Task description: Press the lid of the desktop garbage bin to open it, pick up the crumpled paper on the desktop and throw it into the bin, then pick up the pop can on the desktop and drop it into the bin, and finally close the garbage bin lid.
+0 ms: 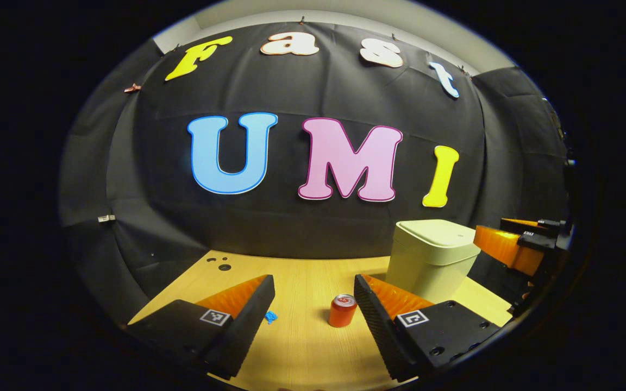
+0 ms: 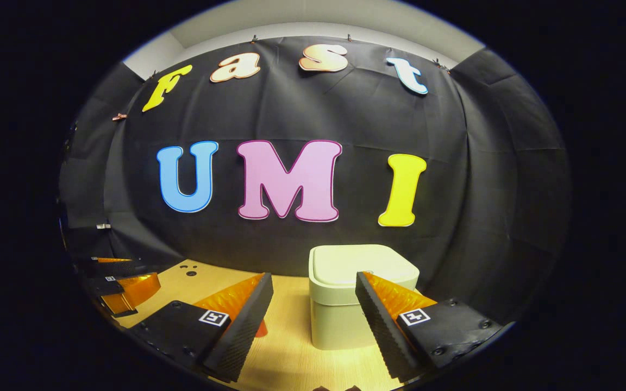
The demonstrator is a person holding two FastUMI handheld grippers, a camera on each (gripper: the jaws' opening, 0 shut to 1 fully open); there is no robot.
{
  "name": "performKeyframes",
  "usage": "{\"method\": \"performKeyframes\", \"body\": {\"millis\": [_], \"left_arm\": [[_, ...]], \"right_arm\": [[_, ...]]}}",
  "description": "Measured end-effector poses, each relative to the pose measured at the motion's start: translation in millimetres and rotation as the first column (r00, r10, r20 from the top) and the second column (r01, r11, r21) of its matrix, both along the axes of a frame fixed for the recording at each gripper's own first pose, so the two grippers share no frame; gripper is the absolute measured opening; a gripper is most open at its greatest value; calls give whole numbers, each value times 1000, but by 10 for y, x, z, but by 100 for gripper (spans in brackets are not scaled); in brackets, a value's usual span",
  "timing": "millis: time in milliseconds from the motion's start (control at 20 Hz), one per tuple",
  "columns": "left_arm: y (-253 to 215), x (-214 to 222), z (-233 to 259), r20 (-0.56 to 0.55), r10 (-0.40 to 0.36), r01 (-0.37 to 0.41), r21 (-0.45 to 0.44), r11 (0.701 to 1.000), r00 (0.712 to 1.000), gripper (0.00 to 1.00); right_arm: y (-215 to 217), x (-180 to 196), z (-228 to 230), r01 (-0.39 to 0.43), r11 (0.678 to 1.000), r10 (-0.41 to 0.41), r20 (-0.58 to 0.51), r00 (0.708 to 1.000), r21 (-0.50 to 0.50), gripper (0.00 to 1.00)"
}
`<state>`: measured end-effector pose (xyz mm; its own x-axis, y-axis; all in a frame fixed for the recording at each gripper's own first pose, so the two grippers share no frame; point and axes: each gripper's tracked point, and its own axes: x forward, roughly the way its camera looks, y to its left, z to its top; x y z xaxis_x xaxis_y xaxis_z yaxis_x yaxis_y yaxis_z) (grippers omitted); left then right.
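Nothing looks done yet: the boxy, smooth plastic bin (image 2: 345,304) sits with its rounded lid (image 2: 359,265) shut on the pale wood-grain table (image 1: 302,347). The small can (image 1: 342,310) stands upright near it. I can't spot the paper. Left gripper (image 1: 313,304) and right gripper (image 2: 313,304) both gape wide, ridged pads (image 1: 370,315) holding nothing.

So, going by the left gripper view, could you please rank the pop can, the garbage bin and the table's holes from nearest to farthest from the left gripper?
1. Pop can: upright between the left gripper fingers' tips, nearer its right finger.
2. Garbage bin: farther back, right, lid shut.
3. Holes: far left, by the wall.
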<state>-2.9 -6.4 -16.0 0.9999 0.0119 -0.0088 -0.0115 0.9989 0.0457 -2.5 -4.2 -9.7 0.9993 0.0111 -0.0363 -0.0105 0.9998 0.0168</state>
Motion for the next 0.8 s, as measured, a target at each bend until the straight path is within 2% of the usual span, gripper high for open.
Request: {"method": "performKeyframes", "body": {"millis": [400,700,750,800], "left_arm": [[117,-9,-110,-33,27,-28,-24,999,999,95],[135,-17,-149,-50,28,-30,-35,999,998,96],[134,-5,-152,-51,27,-28,-35,999,998,96],[126,0,-167,-53,24,-26,-35,999,998,96]], "right_arm": [[62,27,-81,-13,1000,13,-26,1000,4,97],[167,18,-33,-32,998,31,-22,999,-47,96],[165,25,-16,-31,998,30,-14,999,-56,87],[167,32,-7,-33,998,32,-10,999,-59,84]]}}
